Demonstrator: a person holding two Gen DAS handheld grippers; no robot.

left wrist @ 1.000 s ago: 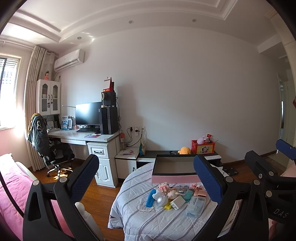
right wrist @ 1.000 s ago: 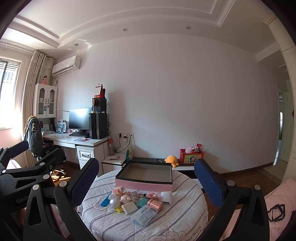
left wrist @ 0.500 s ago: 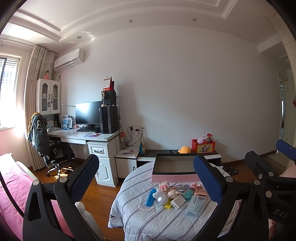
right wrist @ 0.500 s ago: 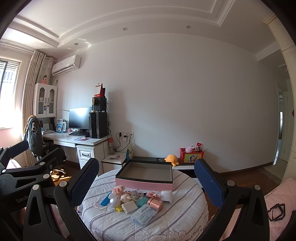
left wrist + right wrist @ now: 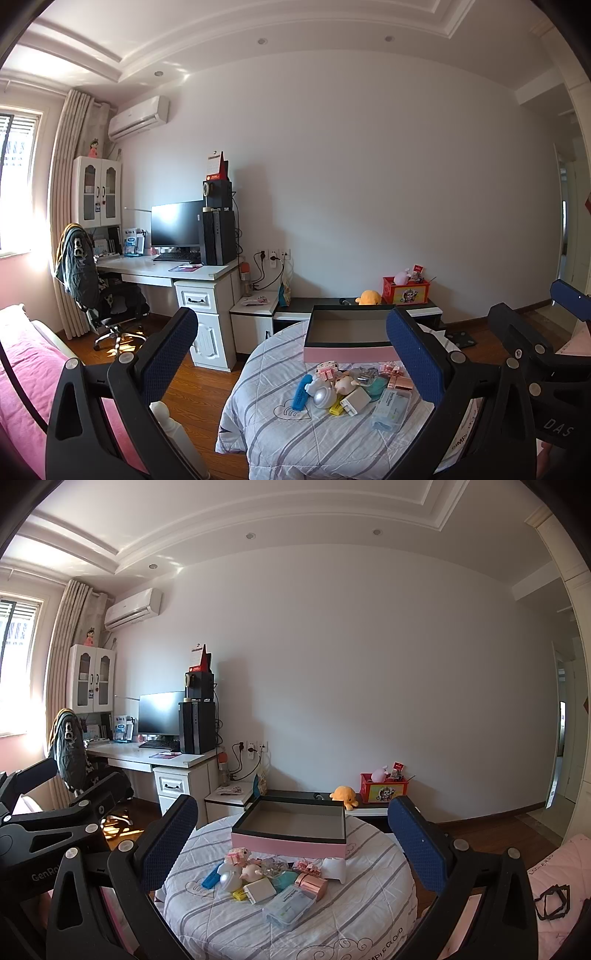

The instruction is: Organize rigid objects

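Note:
A round table with a striped cloth holds a pile of small rigid objects: a blue bar, a white box, a clear case, a rose-gold box. Behind them stands an open pink box, empty inside. It also shows in the left wrist view, with the pile before it. My left gripper is open and empty, held high, short of the table. My right gripper is open and empty, likewise back from the pile.
A white desk with a monitor and a computer tower stands at the left wall, an office chair before it. A pink bed lies at the near left. A low black cabinet with toys stands behind the table.

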